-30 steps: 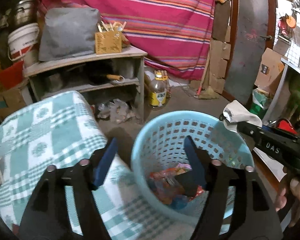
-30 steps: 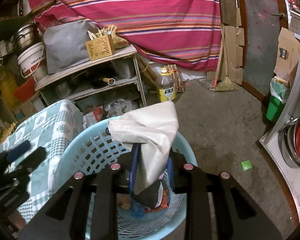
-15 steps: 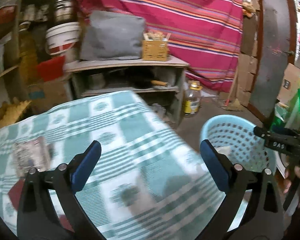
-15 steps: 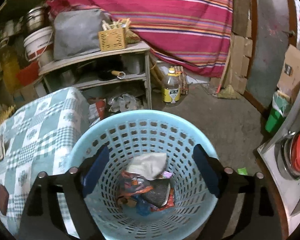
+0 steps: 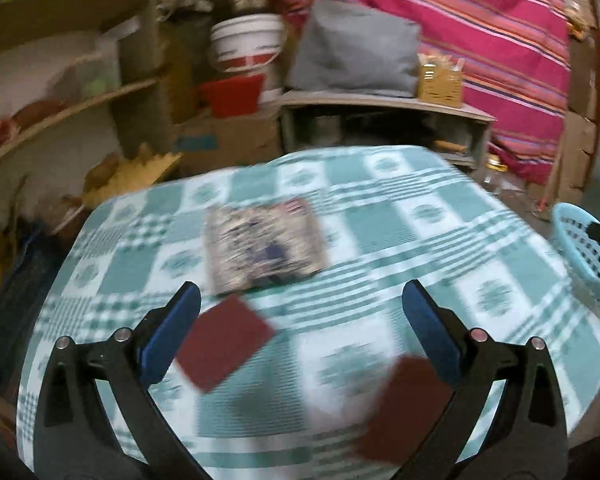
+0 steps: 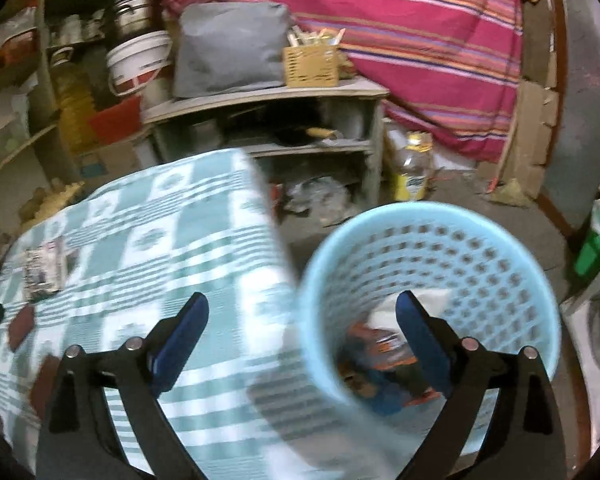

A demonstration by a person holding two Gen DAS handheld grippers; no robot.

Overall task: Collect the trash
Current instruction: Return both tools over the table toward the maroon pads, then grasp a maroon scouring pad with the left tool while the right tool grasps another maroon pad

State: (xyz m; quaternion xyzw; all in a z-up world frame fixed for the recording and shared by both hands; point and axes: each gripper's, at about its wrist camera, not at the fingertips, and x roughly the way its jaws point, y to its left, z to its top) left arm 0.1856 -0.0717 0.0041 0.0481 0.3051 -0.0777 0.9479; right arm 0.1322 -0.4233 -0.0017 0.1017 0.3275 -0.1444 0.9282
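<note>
Left wrist view: the left tool [image 5: 300, 312] hangs over the table [image 5: 480, 240], which is covered by a green-and-white checked cloth, with its jaws spread wide and nothing between them. Three pieces of trash lie on the cloth — a flat printed wrapper [image 5: 264, 248] further in, a dark red square [image 5: 224, 346] just beside the left blue pad [image 5: 172, 332], and a second dark red piece [image 5: 408, 408] low under the right finger. The picture is smeared, so what the red pieces are made of cannot be told. With the jaws this wide and angled down at the cloth, the tool looks set up to take one of these next, probably the nearer red square. The light blue basket [image 5: 584, 256] shows at the right edge, beside the table.

Right wrist view: the right tool [image 6: 302, 324] is empty, its jaws opening, straddling the table's edge and the basket [image 6: 500, 240]. The basket stands on the floor against the table corner — placed, it seems, so trash needs only a short carry. Inside lie a crumpled white piece [image 6: 384, 308] and colourful wrappers [image 6: 380, 344]. The printed wrapper [image 6: 44, 268] and red pieces [image 6: 22, 324] wait at the far left.
</note>
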